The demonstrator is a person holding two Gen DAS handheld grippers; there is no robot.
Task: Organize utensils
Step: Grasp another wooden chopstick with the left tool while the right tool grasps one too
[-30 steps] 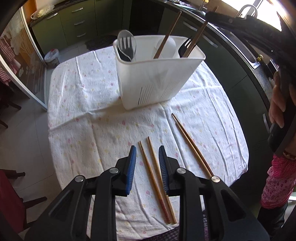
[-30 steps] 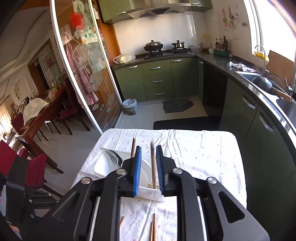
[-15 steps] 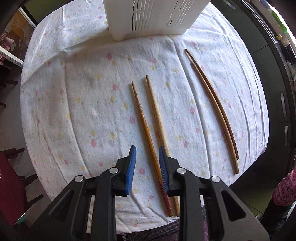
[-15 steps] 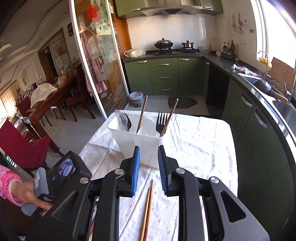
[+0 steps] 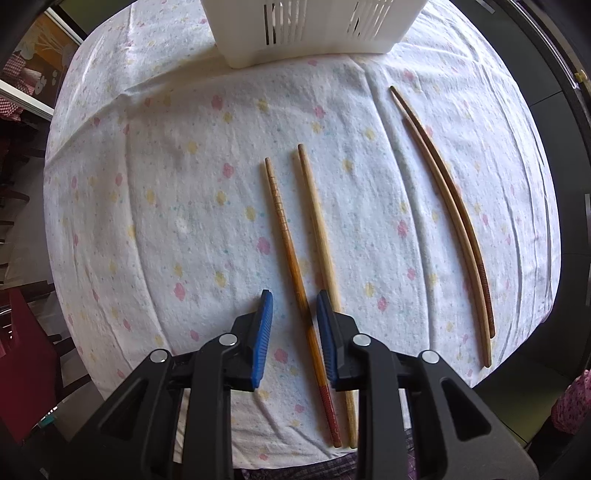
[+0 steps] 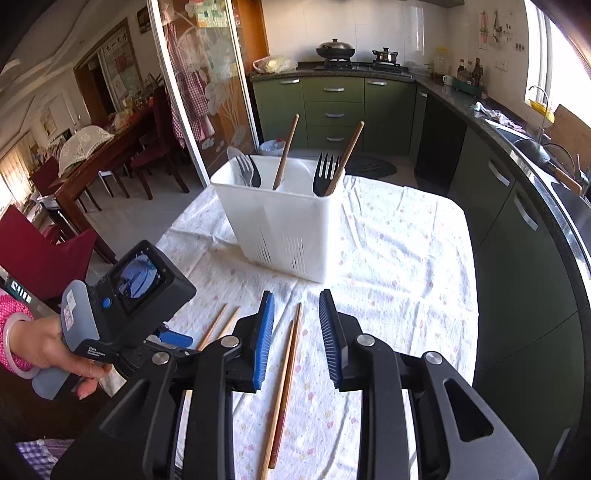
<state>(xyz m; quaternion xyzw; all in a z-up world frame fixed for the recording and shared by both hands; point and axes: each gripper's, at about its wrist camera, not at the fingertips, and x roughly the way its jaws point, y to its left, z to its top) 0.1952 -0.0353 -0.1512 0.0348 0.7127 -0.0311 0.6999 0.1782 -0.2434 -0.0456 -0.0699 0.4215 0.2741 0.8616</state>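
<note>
Your left hand (image 6: 48, 350), in a pink sleeve with a pale bangle, held the left gripper (image 5: 293, 308) pointing straight down over the flowered tablecloth (image 5: 166, 177). Its blue pads stood a little apart, pressing on nothing; the darker, ridged chopstick (image 5: 291, 254) ran up between them, and its paler partner (image 5: 317, 221) passed just behind the right-hand pad. Both lay flat on the cloth, side by side, thin ends toward the white utensil caddy (image 5: 306, 33) at the far edge of that view.

Further right, well apart from the first two, a second pair of chopsticks (image 5: 448, 195) lay touching along nearly their whole length, curving toward the table's near edge.

Your right gripper (image 6: 295, 321) hung tilted downward above that second pair (image 6: 288, 373), its jaws opening and empty; the two sticks showed on the cloth below the gap, untouched by the pads.

Beyond it the caddy (image 6: 280, 225) stood upright on the cloth. In its left compartment you had a metal fork (image 6: 243, 168) and a spoon; one chopstick (image 6: 286, 151) leaned in the middle, and a black fork (image 6: 325, 171) with another chopstick (image 6: 345, 155) stood at the right end.
</note>
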